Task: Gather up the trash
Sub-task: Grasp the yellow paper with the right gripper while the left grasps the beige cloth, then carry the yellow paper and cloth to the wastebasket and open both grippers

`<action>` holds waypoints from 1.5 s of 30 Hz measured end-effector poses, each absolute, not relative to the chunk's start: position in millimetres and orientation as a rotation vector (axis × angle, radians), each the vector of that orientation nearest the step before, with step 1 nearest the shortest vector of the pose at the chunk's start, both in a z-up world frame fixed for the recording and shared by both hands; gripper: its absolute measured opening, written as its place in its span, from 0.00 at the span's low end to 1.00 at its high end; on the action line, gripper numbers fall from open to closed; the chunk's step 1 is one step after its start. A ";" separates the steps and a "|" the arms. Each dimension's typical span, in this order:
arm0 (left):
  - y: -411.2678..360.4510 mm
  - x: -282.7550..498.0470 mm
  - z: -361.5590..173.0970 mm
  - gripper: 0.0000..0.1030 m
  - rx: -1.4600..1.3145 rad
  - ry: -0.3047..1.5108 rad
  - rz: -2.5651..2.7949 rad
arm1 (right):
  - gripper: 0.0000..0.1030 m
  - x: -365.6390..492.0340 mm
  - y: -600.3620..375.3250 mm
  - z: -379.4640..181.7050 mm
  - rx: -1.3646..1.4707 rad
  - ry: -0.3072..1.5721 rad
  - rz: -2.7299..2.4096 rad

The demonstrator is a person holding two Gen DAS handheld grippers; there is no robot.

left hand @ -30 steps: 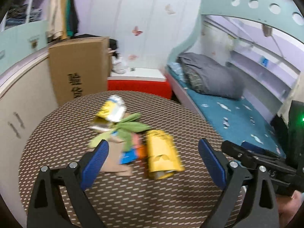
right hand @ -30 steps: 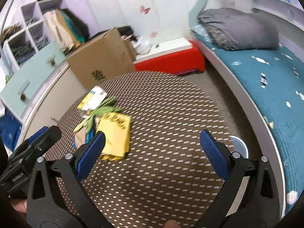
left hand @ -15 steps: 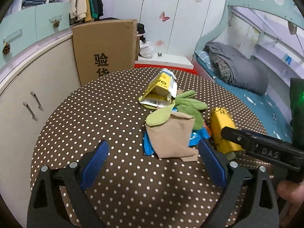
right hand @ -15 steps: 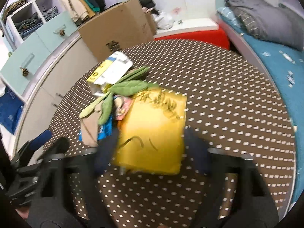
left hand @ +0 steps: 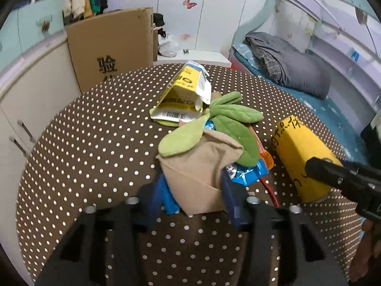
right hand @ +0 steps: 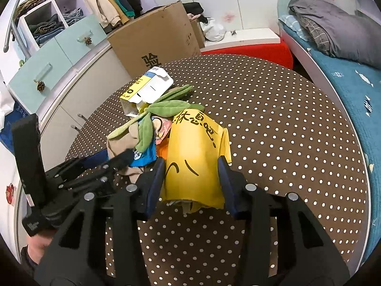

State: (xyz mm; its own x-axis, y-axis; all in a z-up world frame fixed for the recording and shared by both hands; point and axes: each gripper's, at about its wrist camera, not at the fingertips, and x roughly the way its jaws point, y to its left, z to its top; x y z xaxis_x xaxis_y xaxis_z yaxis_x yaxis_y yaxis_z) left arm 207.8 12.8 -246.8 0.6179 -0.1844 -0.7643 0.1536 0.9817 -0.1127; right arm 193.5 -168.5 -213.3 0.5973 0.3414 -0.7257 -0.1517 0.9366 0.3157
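Observation:
A pile of litter lies on the brown dotted round table (left hand: 95,143). It includes a beige plush pot with green leaves (left hand: 202,166), a blue wrapper (left hand: 247,174), an orange scrap (left hand: 266,159) and an opened yellow-white carton (left hand: 183,95). My left gripper (left hand: 197,197) is closing, and its blue pads touch both sides of the plush pot (right hand: 119,140). To the right lies a yellow soft roll with black writing (right hand: 193,152). My right gripper (right hand: 190,181) is closing on its near end, pads against both sides. One right finger (left hand: 333,174) crosses the roll.
A big cardboard box (left hand: 112,47) stands behind the table against low cabinets (left hand: 23,95). A red bench (right hand: 262,52) and a bed with a teal sheet (right hand: 345,78) lie at the back and right. A person's hand (left hand: 366,250) shows at the lower right edge.
Both grippers came down and forward onto the pile. Their jaws went from wide open to narrow, the left around the plush pot, the right around the yellow roll.

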 end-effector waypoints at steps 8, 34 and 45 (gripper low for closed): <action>49.6 177.5 -237.9 0.13 -0.111 0.863 -0.186 | 0.32 184.3 -171.6 -210.4 0.243 0.861 0.309; 83.1 123.7 -186.0 0.05 -0.121 0.727 -0.163 | 0.27 151.8 -208.7 -192.1 0.331 0.802 0.364; 52.7 123.9 -117.6 0.04 -0.120 0.617 -0.295 | 0.27 141.5 -246.8 -153.5 0.361 0.696 0.339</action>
